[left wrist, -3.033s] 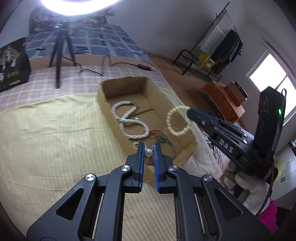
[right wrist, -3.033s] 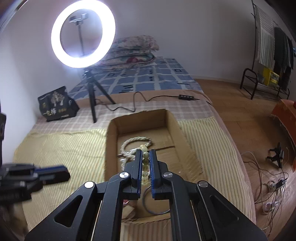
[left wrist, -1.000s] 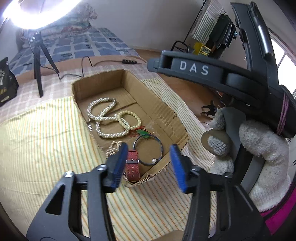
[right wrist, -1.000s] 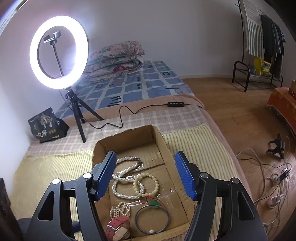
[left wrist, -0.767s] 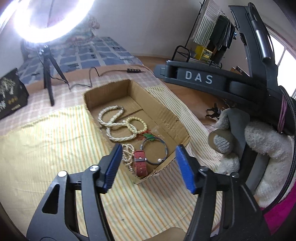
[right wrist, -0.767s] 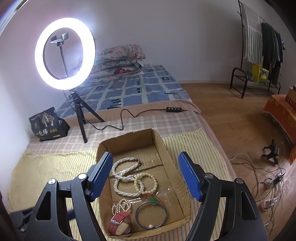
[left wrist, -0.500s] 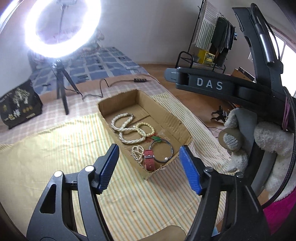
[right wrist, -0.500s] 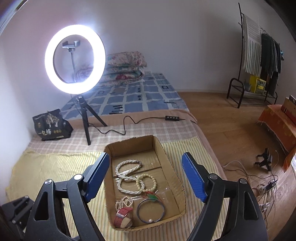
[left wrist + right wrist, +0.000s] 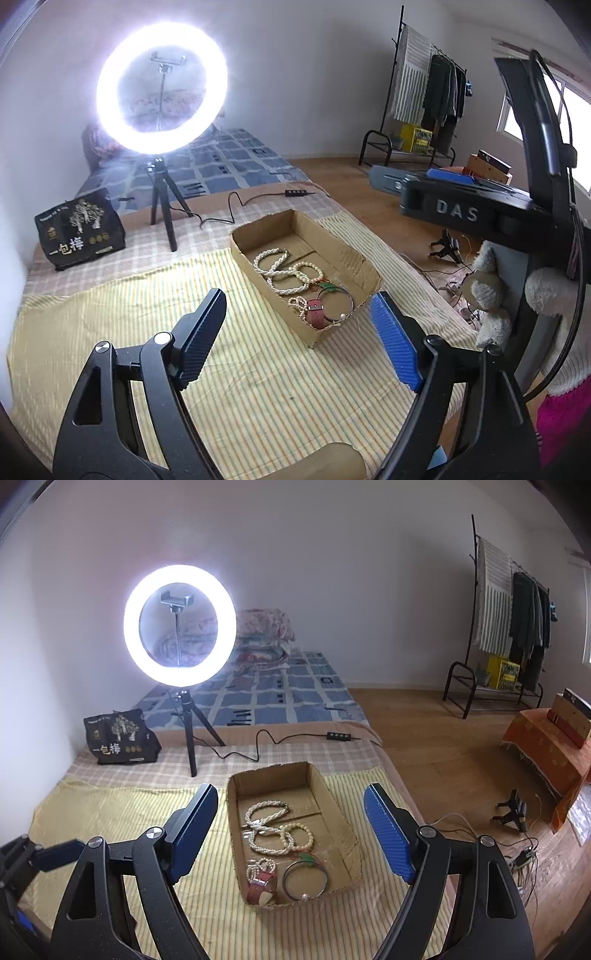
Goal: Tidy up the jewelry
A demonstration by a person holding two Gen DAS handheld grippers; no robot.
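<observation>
An open cardboard box (image 9: pixel 332 812) lies on a yellow striped cloth (image 9: pixel 122 812). Inside it are a pearl necklace (image 9: pixel 264 814), a pale bead bracelet (image 9: pixel 297 836), a metal bangle (image 9: pixel 306 880), a red watch strap (image 9: pixel 263 882) and a small pearl piece (image 9: pixel 260 867). My right gripper (image 9: pixel 290 790) hangs above and short of the box, open and empty. My left gripper (image 9: pixel 297 297) is also raised before the box (image 9: pixel 354 258); its jaws are opening with nothing between them. The right gripper (image 9: pixel 443 192) shows at the right of the left wrist view, held by a gloved hand (image 9: pixel 546 288).
A lit ring light (image 9: pixel 180 626) on a tripod (image 9: pixel 190 734) stands behind the box, its cable (image 9: pixel 258 746) running across the checked blanket. A black bag (image 9: pixel 120 738) sits at the back left. Right of the bed are wood floor with loose wires (image 9: pixel 517 853) and a clothes rack (image 9: pixel 509 627).
Both grippers, earlier shut on jewelry over the box, have let go, widened and drawn up and back. The bead bracelet and small pearl piece now lie in the box.
</observation>
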